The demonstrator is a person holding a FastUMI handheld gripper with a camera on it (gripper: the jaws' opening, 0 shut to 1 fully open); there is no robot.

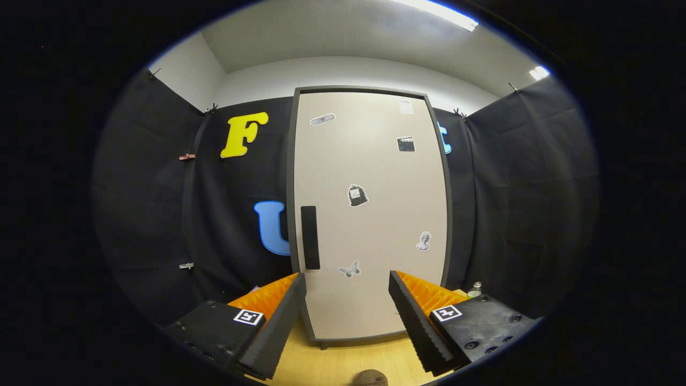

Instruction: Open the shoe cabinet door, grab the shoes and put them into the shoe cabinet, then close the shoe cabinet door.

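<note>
1. The gripper (347, 300) is spread wide, with nothing between its fingers, which hang above a light wooden floor (343, 359).
2. Straight ahead, beyond the fingertips, stands the shoe cabinet (370, 214); its pale door is closed and dotted with small stickers.
3. A dark vertical handle (310, 237) sits by the door's left edge, just above the left finger.
4. A small clear bottle (475, 290) stands beyond the right finger, beside the cabinet.
5. A rounded brown object (370, 377), cut off by the view, lies low between the fingers; whether it is a shoe cannot be told.

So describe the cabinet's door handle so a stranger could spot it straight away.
Start at the tall pale shoe cabinet door beyond the open gripper. Near its left edge, about mid-height, sits the handle: a dark upright bar, plainer and longer than the small stickers scattered around it.
</note>
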